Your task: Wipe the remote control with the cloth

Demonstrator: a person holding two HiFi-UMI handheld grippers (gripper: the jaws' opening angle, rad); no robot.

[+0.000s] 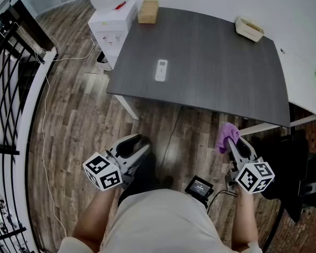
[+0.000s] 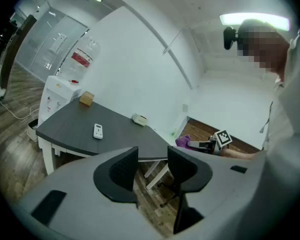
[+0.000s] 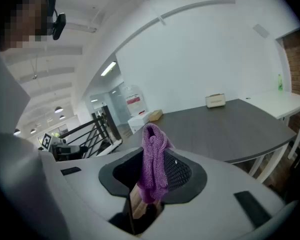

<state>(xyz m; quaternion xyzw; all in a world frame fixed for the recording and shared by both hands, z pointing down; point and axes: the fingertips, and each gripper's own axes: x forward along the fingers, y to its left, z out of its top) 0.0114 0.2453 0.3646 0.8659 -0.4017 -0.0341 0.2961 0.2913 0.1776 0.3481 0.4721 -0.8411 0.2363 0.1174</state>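
A white remote control (image 1: 161, 70) lies on the dark grey table (image 1: 210, 83), towards its left side; it also shows small in the left gripper view (image 2: 98, 131). My right gripper (image 1: 233, 142) hangs in front of the table's near edge, shut on a purple cloth (image 1: 226, 135) that sticks up between its jaws (image 3: 154, 160). My left gripper (image 1: 137, 144) is held lower left of the table over the wooden floor, open, with nothing between its fingers (image 2: 151, 169). Both grippers are well short of the remote.
A cardboard box (image 1: 148, 11) sits at the table's far left corner and a beige box (image 1: 249, 29) at its far right. A water dispenser (image 1: 111, 16) stands left of the table, a black railing (image 1: 8, 88) further left. A white counter (image 1: 305, 78) adjoins on the right.
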